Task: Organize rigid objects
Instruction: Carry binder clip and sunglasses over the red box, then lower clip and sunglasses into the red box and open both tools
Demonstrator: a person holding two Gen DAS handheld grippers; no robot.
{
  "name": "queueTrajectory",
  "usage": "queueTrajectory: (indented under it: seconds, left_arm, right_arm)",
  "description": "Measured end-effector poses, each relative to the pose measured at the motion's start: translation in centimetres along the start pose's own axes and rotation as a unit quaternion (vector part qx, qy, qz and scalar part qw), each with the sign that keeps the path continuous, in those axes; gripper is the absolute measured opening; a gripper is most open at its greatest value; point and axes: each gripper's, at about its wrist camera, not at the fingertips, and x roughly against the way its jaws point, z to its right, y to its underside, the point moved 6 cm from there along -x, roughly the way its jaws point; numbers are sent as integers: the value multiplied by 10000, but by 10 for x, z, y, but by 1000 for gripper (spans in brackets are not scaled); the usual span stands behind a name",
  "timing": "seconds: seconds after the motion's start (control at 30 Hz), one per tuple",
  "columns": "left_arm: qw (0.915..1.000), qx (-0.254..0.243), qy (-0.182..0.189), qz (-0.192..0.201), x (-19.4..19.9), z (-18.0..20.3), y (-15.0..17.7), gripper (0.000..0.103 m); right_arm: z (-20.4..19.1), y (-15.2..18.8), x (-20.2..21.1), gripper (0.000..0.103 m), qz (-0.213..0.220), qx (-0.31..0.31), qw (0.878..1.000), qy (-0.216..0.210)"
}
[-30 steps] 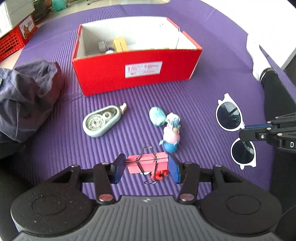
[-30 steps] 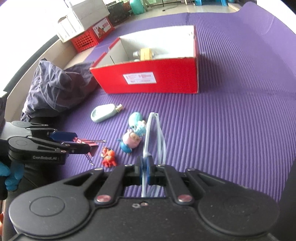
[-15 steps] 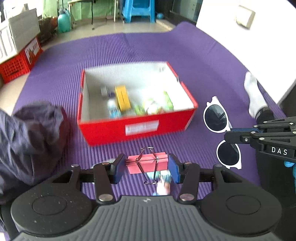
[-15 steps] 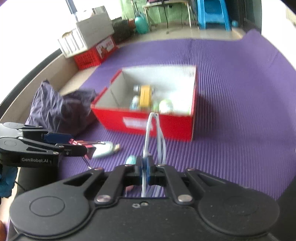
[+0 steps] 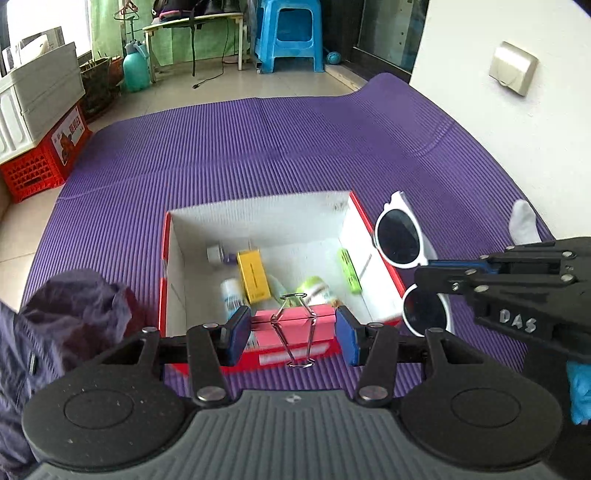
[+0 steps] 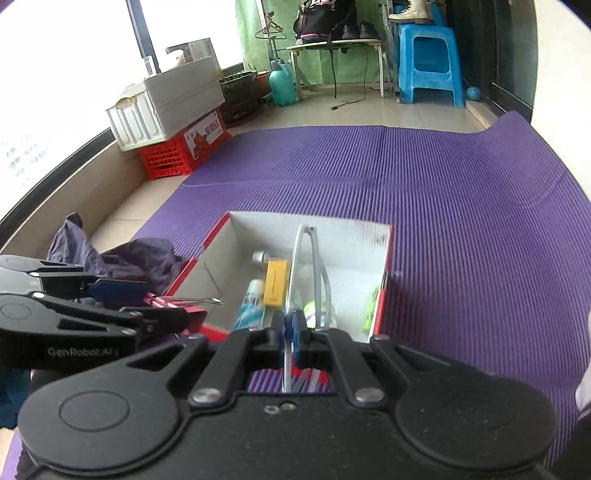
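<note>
L gripper [image 5: 291, 334], bottom centre of the left wrist view: blue pads [image 5: 238, 334] clamped on both ends of a pink binder clip [image 5: 293, 323], wire handles folded out front & back. Clip hangs in the air over the near wall of the red box [image 5: 380, 254], which sits mid-frame on the purple mat [image 5: 295, 147].

R gripper [image 6: 290, 332], bottom centre of the right wrist view: fingers together, pinched on the frame of white sunglasses [image 6: 308, 266], temple arms sticking up & away toward the box [image 6: 214, 236]. In the left wrist view the same sunglasses [image 5: 399, 236] show at mid-right w/ dark round lenses, held by the R gripper [image 5: 432, 267] just right of the box's right wall, above the mat.

Box is open-topped, white inside. Contents on its floor: yellow pack [image 5: 253, 275] approx centre, small white bottle [image 5: 216, 253] behind it, a tube w/ blue print [image 5: 232, 299] to its left-front, green-white round item [image 5: 314, 290], flat green item [image 5: 349, 269] leaning at the right wall.

Dark purple cloth [image 5: 74, 317] lies crumpled at lower left, next to the box. Red crate [image 5: 40, 162] w/ white bin on top at upper left, off the mat; blue stool [image 5: 288, 33] top centre.
</note>
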Motion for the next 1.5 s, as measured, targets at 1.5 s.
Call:
queueTrajectory:
  seconds: [1.5]
  left_arm:
    - [9934, 255, 120, -1116, -171, -24, 8, 50]
  right_arm:
    - [39, 2, -176, 30, -1012, 104, 9946, 229]
